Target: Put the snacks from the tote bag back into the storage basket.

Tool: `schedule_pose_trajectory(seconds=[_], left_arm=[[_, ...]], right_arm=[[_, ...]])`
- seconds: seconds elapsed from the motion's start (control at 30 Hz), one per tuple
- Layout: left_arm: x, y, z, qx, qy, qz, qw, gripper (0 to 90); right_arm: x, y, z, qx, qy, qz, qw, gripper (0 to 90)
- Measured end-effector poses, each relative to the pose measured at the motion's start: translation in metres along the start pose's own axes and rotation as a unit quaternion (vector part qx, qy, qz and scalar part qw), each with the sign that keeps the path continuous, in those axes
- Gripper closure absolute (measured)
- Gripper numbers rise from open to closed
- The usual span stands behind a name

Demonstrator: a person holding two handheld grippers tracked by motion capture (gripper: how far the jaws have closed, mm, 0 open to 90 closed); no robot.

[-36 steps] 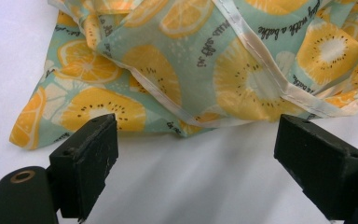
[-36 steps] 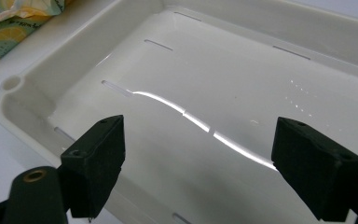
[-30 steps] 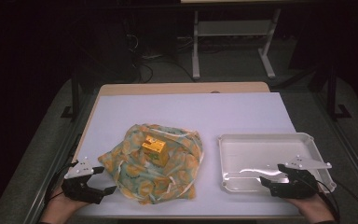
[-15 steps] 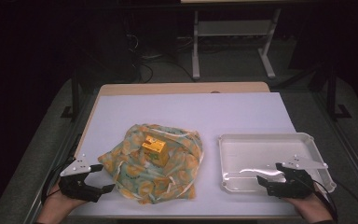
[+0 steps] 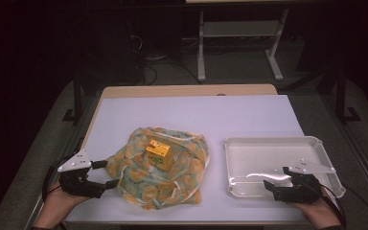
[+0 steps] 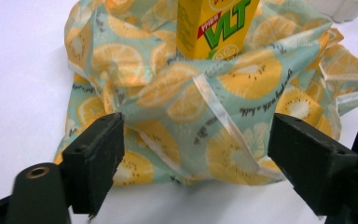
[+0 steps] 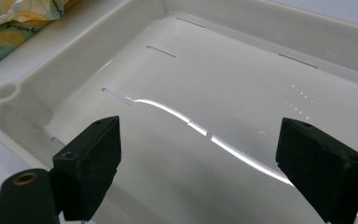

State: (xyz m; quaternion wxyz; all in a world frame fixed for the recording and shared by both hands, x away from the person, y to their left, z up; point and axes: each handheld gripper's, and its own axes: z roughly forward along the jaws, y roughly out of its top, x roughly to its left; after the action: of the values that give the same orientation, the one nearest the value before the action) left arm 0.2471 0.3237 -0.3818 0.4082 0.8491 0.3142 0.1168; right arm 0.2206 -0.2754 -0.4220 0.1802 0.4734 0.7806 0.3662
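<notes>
— Cloth (image 5: 160, 175) looks soft and floppy, lying mid-surface with a yellow carton (image 5: 158, 154) on top.

— Left gripper (image 5: 100, 175), jaws apart, faces its near edge; pinch a hem fold. Right gripper (image 5: 274, 184) hangs parted over the white tray (image 5: 274, 142).

The yellow carton (image 6: 216, 25) carries "VLT" in large green letters, with a small red banner above it whose white print is too small to read. The lemon-patterned cloth (image 6: 223, 107) bears small dark cursive words, not legible.
</notes>
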Motion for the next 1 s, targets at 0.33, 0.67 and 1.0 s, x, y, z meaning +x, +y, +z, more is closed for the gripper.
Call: schedule_pose_trajectory(seconds=[0.33, 0.67, 1.0], left_arm=[[0.006, 0.021, 0.004, -0.02, -0.002, -0.003, 0.9998, 30.9], [0.008, 0.038, 0.019, -0.015, -0.022, 0.002, 0.9997, 64.4], [0.009, 0.052, 0.043, 0.011, -0.043, 0.011, 0.999, 89.6]], right_arm=[[0.0, 0.0, 0.001, 0.003, -0.003, 0.0, 1.0, 13.9], [0.0, 0.0, 0.002, 0.003, -0.004, -0.005, 1.0, 13.9], [0.0, -0.001, 0.002, 0.004, -0.005, -0.005, 1.0, 13.9]])
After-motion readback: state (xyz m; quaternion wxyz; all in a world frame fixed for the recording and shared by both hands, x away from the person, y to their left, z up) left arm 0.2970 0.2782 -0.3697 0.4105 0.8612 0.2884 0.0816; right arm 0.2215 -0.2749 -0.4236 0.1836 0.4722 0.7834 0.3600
